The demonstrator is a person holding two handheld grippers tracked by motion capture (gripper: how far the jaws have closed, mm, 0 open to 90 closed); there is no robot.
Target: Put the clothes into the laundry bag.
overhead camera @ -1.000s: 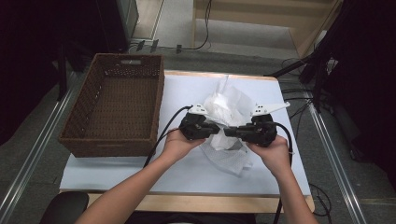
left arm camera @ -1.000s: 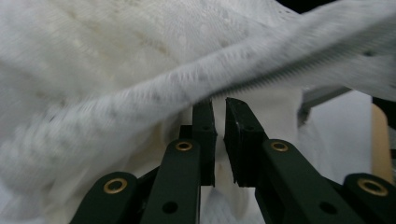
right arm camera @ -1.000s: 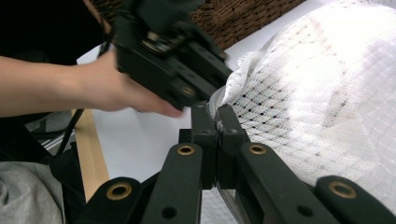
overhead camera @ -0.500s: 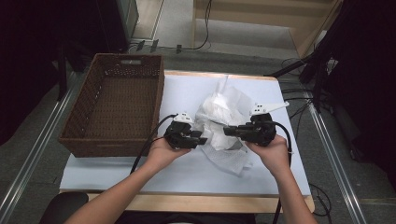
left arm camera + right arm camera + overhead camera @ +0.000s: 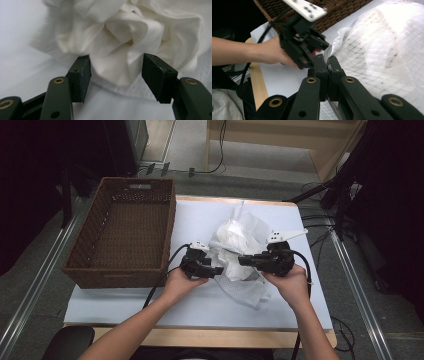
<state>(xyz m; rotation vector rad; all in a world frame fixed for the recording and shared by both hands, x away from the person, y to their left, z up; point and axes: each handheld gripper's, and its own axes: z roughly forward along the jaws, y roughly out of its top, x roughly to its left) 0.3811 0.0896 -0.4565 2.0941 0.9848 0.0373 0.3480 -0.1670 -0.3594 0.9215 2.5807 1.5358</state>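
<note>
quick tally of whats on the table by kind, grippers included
wicker basket: 1
white mesh bag with cloth inside: 1
grippers: 2, the left gripper open at the bag, the right gripper shut on its mesh
total: 4

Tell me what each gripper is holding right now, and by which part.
The right gripper is shut on the edge of the white mesh bag. The left gripper holds nothing; its jaws, just opened, stand apart before the white cloth.
</note>
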